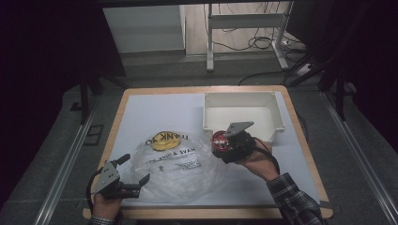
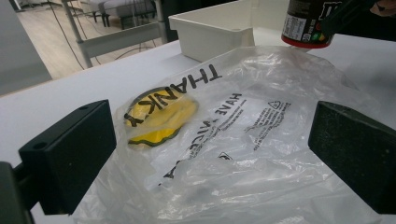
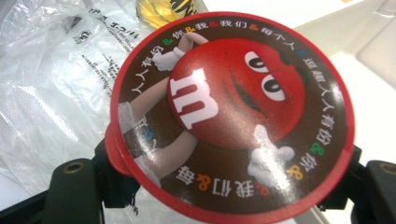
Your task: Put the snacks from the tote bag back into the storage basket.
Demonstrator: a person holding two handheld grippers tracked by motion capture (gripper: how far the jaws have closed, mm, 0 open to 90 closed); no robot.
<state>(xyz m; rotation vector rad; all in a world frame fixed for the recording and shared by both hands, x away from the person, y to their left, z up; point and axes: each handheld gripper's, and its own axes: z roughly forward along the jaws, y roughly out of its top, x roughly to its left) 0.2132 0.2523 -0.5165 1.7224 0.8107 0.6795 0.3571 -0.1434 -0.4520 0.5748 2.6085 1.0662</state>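
Your right gripper (image 1: 224,146) is clamped on the candy tub (image 3: 231,116), jaws pinching its sides just under the red-rimmed lid, so the lid faces the gripper's own camera and the printed red character is plain to read. In the high view the tub (image 1: 218,140) hangs near the front left corner of the white bin (image 1: 279,119), just past the edge of the plastic bag (image 1: 176,164). My read: you're carrying it bag-to-bin, and a side grip below the lid rim keeps it from slipping down thru the pads. The left gripper view catches the tub's base (image 2: 306,23) lifted clear of the table, w/ the bin behind it.

Your left gripper (image 1: 126,178) sits at the bag's near left corner, jaws wide apart, nothing between the pads but loose film below. Prob parked there to pin or steady the bag if needed; it isn't touching as far as I can tell. The bag lies flat and crumpled mid-table, yellow smiley print (image 2: 159,116) and "THANK YOU" lettering facing up. The bin looks empty, so there's room to lower the tub straight in.
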